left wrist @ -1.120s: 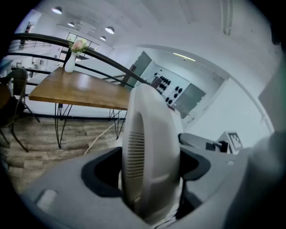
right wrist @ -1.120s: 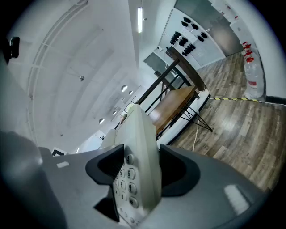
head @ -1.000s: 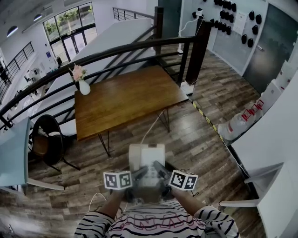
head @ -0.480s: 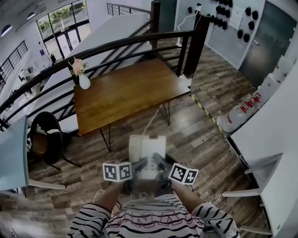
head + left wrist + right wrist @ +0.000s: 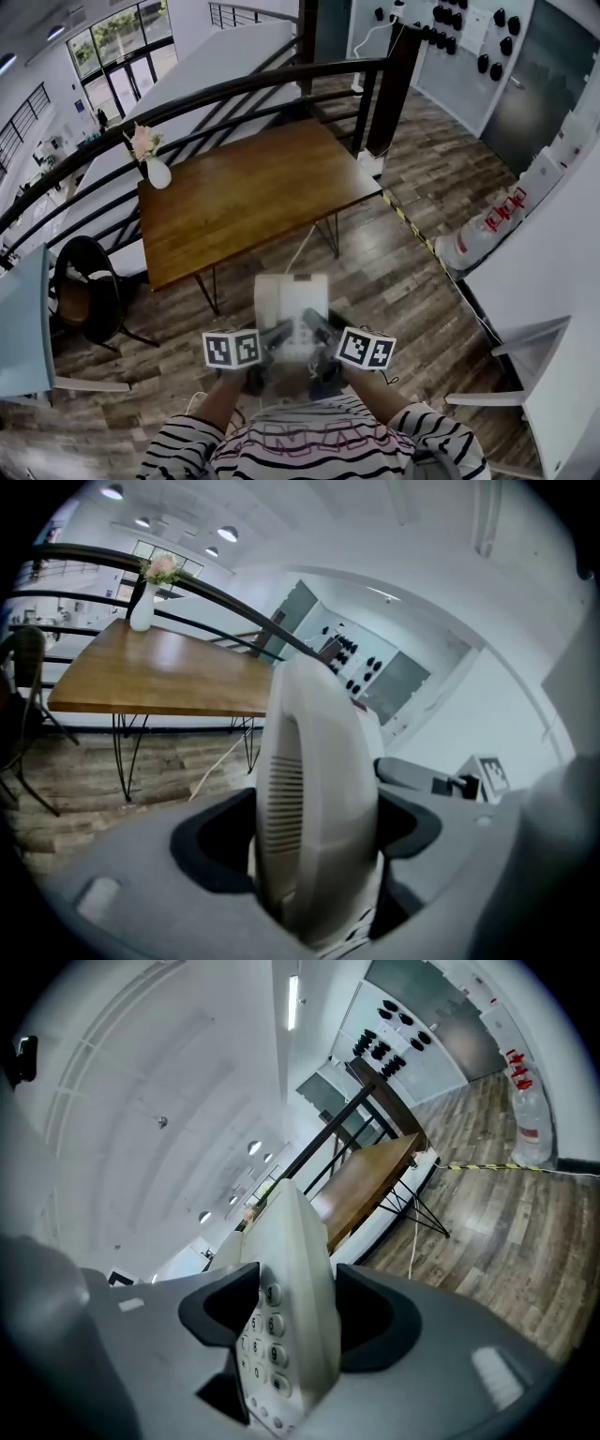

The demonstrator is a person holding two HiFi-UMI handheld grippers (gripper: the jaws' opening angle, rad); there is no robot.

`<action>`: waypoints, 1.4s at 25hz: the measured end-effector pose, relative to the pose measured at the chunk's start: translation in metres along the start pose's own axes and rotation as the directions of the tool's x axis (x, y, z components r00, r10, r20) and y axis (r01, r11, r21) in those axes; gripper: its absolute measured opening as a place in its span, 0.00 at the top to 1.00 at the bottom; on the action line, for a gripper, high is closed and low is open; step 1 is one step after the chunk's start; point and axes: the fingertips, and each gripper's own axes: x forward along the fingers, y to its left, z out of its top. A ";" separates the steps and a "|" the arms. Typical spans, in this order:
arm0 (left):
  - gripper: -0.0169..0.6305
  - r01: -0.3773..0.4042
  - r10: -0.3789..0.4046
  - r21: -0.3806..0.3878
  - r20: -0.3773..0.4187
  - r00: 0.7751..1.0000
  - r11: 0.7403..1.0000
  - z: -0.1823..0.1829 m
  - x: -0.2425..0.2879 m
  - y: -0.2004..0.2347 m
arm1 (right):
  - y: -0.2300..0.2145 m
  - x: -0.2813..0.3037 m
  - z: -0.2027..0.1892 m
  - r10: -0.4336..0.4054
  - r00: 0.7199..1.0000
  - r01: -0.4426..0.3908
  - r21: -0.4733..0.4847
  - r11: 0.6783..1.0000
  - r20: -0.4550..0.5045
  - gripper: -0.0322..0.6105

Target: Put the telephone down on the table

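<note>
Short of the table [image 5: 244, 192]: telephone [image 5: 292, 298] carried in the air above the wood floor [image 5: 403, 272].
Left gripper [image 5: 278, 337] clamped on its ribbed side, right gripper [image 5: 317, 330] clamped on its keypad side; phone near the table's front edge, not touching.

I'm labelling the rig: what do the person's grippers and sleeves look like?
The left gripper and right gripper are grey plastic with dark recessed jaw pockets. Each carries a white cube with black square markers. The person wears a dark-and-white striped top.
</note>
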 end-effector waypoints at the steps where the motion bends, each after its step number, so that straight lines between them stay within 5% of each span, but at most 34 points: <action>1: 0.41 -0.003 0.003 -0.004 0.005 1.000 1.000 0.009 0.008 0.001 | -0.004 0.006 0.010 0.003 1.000 -0.003 -0.003 1.000 -0.004 0.56; 9: 0.41 -0.033 0.036 -0.044 0.066 0.997 0.999 0.076 0.079 0.005 | -0.041 0.057 0.093 0.036 0.998 -0.038 -0.054 0.998 -0.048 0.56; 18: 0.41 -0.070 0.075 -0.065 0.078 0.994 0.995 0.128 0.128 0.020 | -0.068 0.104 0.145 0.059 0.995 -0.062 -0.037 0.997 -0.086 0.56; 35: 0.41 0.021 -0.021 0.026 -0.030 0.999 0.999 0.286 0.174 0.150 | -0.050 0.285 0.217 -0.032 0.999 0.032 0.008 0.999 0.043 0.56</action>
